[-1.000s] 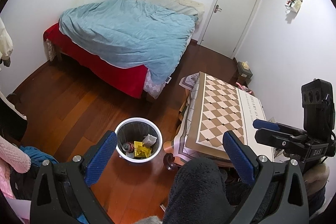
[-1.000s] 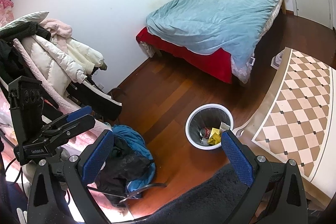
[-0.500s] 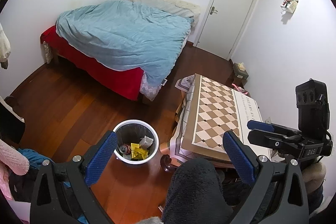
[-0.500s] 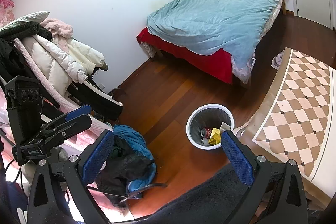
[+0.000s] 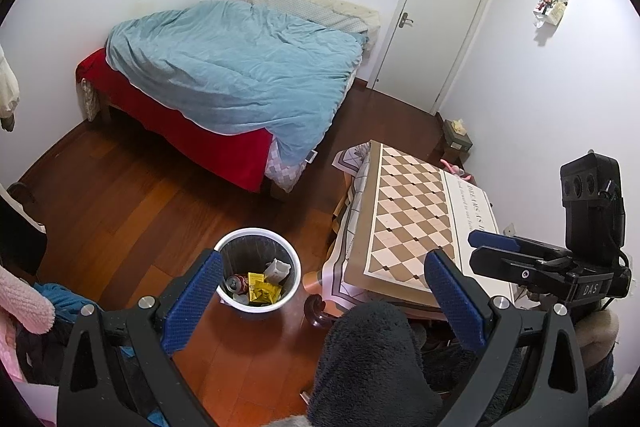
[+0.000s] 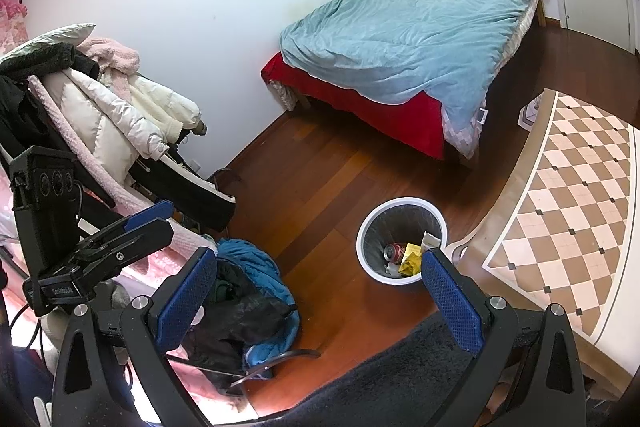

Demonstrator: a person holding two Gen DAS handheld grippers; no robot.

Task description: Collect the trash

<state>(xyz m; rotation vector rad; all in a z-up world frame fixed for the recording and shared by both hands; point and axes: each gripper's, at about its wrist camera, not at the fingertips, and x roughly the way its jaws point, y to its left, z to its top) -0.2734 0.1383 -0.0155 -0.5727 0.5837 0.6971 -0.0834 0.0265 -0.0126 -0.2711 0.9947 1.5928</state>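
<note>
In the left wrist view the left gripper (image 5: 322, 301) is held high over the room with its blue-padded fingers (image 5: 192, 301) spread wide and nothing between them; below, on the wooden floor (image 5: 120, 211), a white trash bin (image 5: 259, 238) stands just beside the corner of the table (image 5: 416, 223) with the checked cloth, and inside it lie a red can (image 5: 234, 282), a yellow wrapper (image 5: 262, 291) and a crumpled white piece (image 5: 277, 269). The right gripper (image 5: 496, 253) shows at the right edge over the table, and a blue-covered bed (image 5: 236, 67) fills the far side. In the right wrist view the right gripper (image 6: 316, 303) is likewise wide open and empty, the trash bin (image 6: 400, 205) sits between its fingers on the floor, the can (image 6: 392, 251) and wrapper (image 6: 410, 259) inside, and the left gripper (image 6: 132, 231) hangs at the left before a heap of coats (image 6: 100, 107), its jaws apart
</note>
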